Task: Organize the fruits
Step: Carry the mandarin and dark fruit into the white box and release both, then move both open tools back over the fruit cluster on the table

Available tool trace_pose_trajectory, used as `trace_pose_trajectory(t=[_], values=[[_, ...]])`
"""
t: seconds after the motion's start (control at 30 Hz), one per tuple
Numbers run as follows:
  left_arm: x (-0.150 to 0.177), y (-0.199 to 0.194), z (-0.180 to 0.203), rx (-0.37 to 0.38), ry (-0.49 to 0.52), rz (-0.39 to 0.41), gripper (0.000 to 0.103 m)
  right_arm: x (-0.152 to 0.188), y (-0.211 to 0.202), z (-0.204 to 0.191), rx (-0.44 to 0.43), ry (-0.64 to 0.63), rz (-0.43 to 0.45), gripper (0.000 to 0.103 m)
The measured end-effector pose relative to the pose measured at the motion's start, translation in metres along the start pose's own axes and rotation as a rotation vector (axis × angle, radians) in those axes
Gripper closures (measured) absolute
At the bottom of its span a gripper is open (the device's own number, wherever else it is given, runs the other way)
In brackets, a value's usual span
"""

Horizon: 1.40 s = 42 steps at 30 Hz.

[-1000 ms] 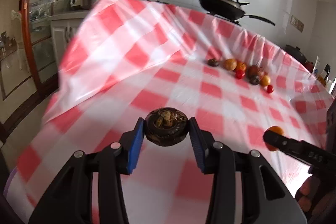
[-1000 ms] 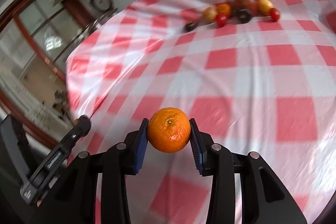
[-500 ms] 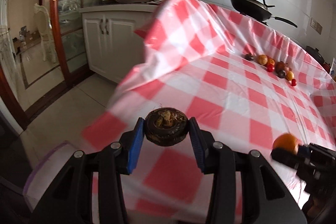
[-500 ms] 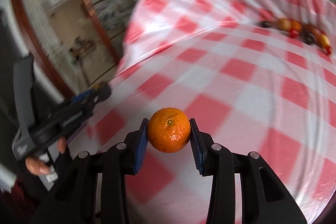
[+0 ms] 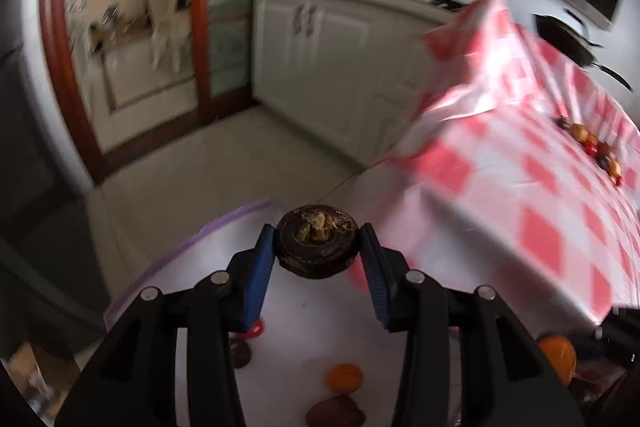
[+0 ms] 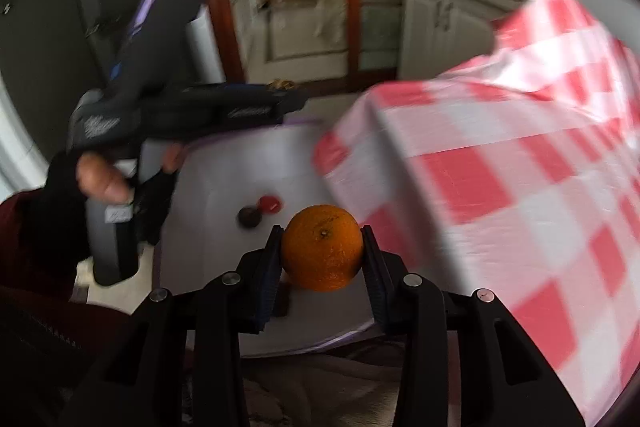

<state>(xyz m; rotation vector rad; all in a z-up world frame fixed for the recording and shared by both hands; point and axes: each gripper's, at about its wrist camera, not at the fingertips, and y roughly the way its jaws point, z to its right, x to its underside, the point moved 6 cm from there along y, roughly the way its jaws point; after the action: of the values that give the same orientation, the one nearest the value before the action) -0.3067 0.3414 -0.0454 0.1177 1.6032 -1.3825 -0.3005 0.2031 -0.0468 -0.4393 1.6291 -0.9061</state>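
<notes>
My left gripper (image 5: 318, 253) is shut on a dark brown mangosteen (image 5: 316, 247), held above a white bin with a purple rim (image 5: 188, 243) beside the table. My right gripper (image 6: 322, 253) is shut on an orange (image 6: 322, 247), also over the white bin (image 6: 224, 183). In the bin lie a red fruit (image 6: 270, 204), a dark fruit (image 6: 249, 217), an orange fruit (image 5: 344, 377) and a dark red one (image 5: 336, 413). A row of several fruits (image 5: 592, 147) lies far off on the red-checked tablecloth (image 5: 520, 187). The left gripper also shows in the right wrist view (image 6: 280, 95).
The checked table's corner (image 6: 360, 155) hangs right next to the bin. White cabinets (image 5: 320, 47) and a wood-framed glass door (image 5: 200, 27) stand behind across a tiled floor. A pan (image 5: 568, 39) sits beyond the table. The person's gloved hand (image 6: 100, 183) holds the left gripper.
Both grippers have swung left, off the table and over the white bin, each still holding its fruit. The bin's fruits have come into view.
</notes>
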Motion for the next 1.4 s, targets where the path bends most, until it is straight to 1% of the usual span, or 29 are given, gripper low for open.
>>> trace_pose_trajectory(t=[0.13,0.17,0.2,0.27,0.3,0.4,0.53,0.6,0.77,0.9,0.93,0.97,1.0,1.03,1.07,1.17,1.33,1.4], values=[[0.025,0.042,-0.021,-0.057,-0.012,-0.138,0.06,0.009,0.047,-0.017,-0.031,-0.061,-0.151,0.065],[0.03,0.05,-0.024,-0.063,-0.014,-0.161,0.06,0.013,0.059,-0.019,-0.032,-0.073,-0.186,0.065],[0.038,0.063,-0.026,-0.067,-0.014,-0.206,0.06,0.019,0.074,-0.021,-0.031,-0.085,-0.234,0.065],[0.049,0.078,-0.03,-0.061,-0.037,-0.253,0.06,0.027,0.096,-0.022,-0.024,-0.086,-0.304,0.065],[0.057,0.089,-0.031,-0.056,-0.048,-0.294,0.06,0.031,0.106,-0.022,-0.017,-0.086,-0.34,0.065],[0.07,0.106,-0.029,-0.056,-0.032,-0.347,0.06,0.039,0.13,-0.021,0.008,-0.102,-0.428,0.065],[0.085,0.12,-0.023,-0.062,0.029,-0.381,0.06,0.048,0.144,-0.025,0.039,-0.144,-0.49,0.064],[0.092,0.126,-0.02,-0.065,0.055,-0.395,0.06,0.053,0.149,-0.024,0.046,-0.132,-0.518,0.064],[0.105,0.132,-0.022,-0.045,0.04,-0.426,0.059,0.058,0.157,-0.019,0.049,-0.093,-0.561,0.064],[0.105,0.131,-0.024,-0.044,0.033,-0.425,0.059,0.057,0.155,-0.019,0.056,-0.088,-0.562,0.063],[0.105,0.131,-0.025,-0.047,0.034,-0.429,0.058,0.056,0.154,-0.019,0.059,-0.092,-0.558,0.062],[0.105,0.13,-0.025,-0.048,0.033,-0.429,0.052,0.055,0.152,-0.02,0.063,-0.096,-0.552,0.055],[0.105,0.129,-0.025,-0.05,0.03,-0.428,0.046,0.054,0.15,-0.02,0.064,-0.099,-0.542,0.052],[0.104,0.128,-0.027,-0.055,0.02,-0.419,0.035,0.052,0.148,-0.022,0.058,-0.101,-0.533,0.05],[0.102,0.127,-0.028,-0.063,0.011,-0.41,0.028,0.051,0.145,-0.022,0.059,-0.103,-0.525,0.048],[0.093,0.125,-0.031,-0.078,-0.014,-0.397,0.023,0.048,0.14,-0.022,0.062,-0.106,-0.506,0.043],[0.086,0.115,-0.036,-0.089,-0.032,-0.381,0.022,0.045,0.129,-0.023,0.06,-0.107,-0.468,0.037],[0.078,0.108,-0.038,-0.098,-0.03,-0.368,0.022,0.04,0.122,-0.024,0.058,-0.111,-0.443,0.036]])
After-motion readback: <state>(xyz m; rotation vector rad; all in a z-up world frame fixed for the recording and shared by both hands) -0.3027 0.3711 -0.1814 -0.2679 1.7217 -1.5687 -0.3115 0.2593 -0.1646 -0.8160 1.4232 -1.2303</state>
